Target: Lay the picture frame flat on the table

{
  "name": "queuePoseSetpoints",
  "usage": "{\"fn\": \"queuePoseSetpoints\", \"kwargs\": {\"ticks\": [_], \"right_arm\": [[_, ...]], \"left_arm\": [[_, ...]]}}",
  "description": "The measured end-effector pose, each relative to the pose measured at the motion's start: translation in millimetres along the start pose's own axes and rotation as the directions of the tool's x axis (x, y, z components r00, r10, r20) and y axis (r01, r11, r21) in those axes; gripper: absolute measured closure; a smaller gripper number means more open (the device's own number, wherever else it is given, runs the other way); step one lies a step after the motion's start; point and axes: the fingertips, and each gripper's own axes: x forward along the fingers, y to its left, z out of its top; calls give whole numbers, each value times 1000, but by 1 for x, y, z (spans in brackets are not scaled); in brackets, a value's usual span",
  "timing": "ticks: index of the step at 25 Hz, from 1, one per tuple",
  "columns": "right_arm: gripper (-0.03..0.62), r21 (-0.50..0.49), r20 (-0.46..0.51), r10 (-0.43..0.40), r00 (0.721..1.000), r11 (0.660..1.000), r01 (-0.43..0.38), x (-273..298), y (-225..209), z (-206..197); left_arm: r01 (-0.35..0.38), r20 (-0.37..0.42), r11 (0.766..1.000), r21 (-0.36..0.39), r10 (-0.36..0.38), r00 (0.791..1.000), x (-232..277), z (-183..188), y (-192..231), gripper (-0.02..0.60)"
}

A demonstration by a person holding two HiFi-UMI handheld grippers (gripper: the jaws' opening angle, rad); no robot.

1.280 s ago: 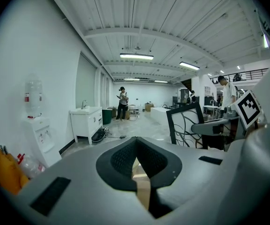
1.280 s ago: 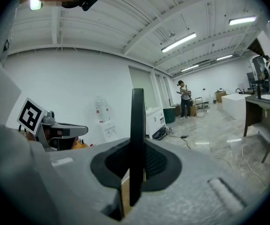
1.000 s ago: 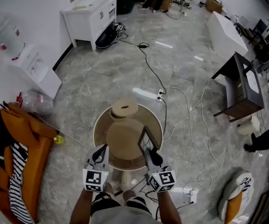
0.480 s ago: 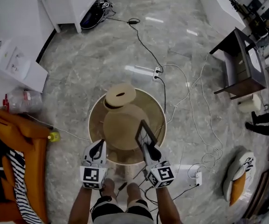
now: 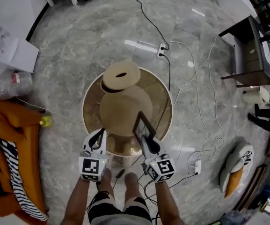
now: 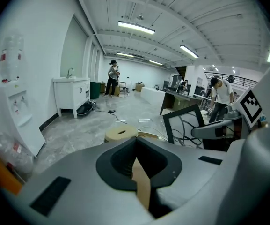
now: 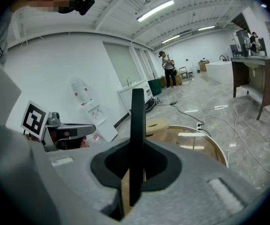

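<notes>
Right tongs [image 5: 145, 139] angled down gripping picture frame [image 5: 142, 124], left tongs [image 5: 98, 135] closed alongside

The person wears shorts [image 5: 118, 209] striped in black and white. Each hand carries a moulded tool. The left gripper [image 5: 98, 134] and the right gripper [image 5: 145, 139] have smooth pale-grey shells that taper forward, with a black lining round the jaws. Behind each sits a white cube printed with black square markers: the left cube [image 5: 91, 168] and the right cube [image 5: 160, 168]. The left shell bears dark rectangular insets [image 6: 49, 196], and the right shell bears pale ones [image 7: 223, 190].
</notes>
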Motion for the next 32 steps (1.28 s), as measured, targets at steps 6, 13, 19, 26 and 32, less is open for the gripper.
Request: {"fn": "queuePoseSetpoints", "kwargs": {"ticks": [6,13,19,26,32], "right_arm": [[559,18,-62,27,998,999,-26,41,-20,-36],[559,41,-122,39,992,999,-34,72,-43,-81],[559,58,-156,44,987,998,-36,89,-59,-115],[559,85,-185,46,982,996,-30,103,-71,-146],[559,88,-220,48,974,996,-29,115,-75,-169]], "left_arm": [[8,-38,1000,-14,-8,999,37,-38,6,565],[-5,-75,999,-32,2,997,65,-80,11,565],[-15,-102,999,-51,10,995,84,-116,15,565],[-5,-129,998,-65,-3,992,99,-146,10,565],[-22,-145,998,-67,12,989,110,-168,14,565]]}}
